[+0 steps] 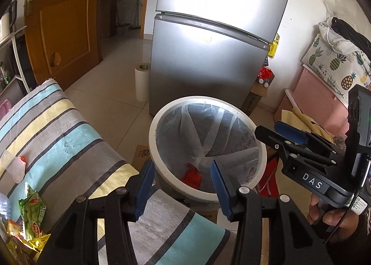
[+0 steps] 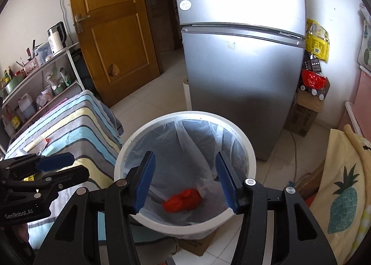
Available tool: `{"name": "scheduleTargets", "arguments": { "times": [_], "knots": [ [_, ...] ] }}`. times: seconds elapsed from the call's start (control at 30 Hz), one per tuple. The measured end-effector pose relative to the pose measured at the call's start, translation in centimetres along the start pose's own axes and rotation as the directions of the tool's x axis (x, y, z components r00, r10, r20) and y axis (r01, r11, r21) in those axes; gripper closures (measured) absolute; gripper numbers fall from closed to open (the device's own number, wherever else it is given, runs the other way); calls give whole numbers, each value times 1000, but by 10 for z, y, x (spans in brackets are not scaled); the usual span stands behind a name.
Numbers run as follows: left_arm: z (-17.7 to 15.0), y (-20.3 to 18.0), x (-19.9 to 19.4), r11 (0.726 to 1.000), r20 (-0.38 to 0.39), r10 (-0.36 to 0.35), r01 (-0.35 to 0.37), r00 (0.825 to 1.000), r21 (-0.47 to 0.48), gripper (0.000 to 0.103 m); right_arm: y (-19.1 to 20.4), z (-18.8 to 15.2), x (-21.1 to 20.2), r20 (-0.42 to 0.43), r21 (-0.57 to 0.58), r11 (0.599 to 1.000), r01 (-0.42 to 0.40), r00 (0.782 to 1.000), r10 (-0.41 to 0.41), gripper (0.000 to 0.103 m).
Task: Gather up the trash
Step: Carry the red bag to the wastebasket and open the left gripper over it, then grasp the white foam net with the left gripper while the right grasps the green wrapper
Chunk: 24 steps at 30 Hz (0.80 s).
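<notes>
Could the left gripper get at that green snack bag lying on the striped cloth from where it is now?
Probably yes. The left gripper has open, empty jaws, and the green snack bag lies uncovered on the striped cloth off to its left. Nothing stands between them, though it points at the bin, so it must swing over.

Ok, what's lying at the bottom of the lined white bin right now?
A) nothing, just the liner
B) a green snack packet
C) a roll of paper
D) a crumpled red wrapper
D: a crumpled red wrapper lies on the clear liner at the bottom of the white bin, below the open right gripper.
</notes>
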<state>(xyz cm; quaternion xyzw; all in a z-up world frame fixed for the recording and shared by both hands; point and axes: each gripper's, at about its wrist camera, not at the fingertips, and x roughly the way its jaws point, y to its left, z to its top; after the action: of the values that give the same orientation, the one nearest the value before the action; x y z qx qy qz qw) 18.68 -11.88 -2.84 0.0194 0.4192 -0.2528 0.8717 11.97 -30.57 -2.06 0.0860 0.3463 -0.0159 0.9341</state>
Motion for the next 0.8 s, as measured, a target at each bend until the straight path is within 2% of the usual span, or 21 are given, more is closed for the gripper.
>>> {"name": "scheduleTargets", "arguments": {
  "times": [0.2,0.43,0.63,0.77,0.8],
  "knots": [
    [-11,15,-35,997,45,74,-73,996,-36,53,20,2,-17,44,-20,998,-57,997,58,48],
    [-31,44,-83,980,100,185,-176,978,-91,52,61,2,-32,70,-83,984,-157,984,163,48],
    [-56,84,-122,945,106,283,-259,953,-198,49,113,-3,-30,36,-177,951,-255,964,265,48],
    [-75,113,-152,900,112,389,-351,915,-259,49,148,-9,-23,-7,-222,919,-326,943,333,48],
    [-80,121,-159,890,111,401,-358,909,-284,49,155,-11,-20,-20,-229,911,-343,937,348,48]
  ]
}}
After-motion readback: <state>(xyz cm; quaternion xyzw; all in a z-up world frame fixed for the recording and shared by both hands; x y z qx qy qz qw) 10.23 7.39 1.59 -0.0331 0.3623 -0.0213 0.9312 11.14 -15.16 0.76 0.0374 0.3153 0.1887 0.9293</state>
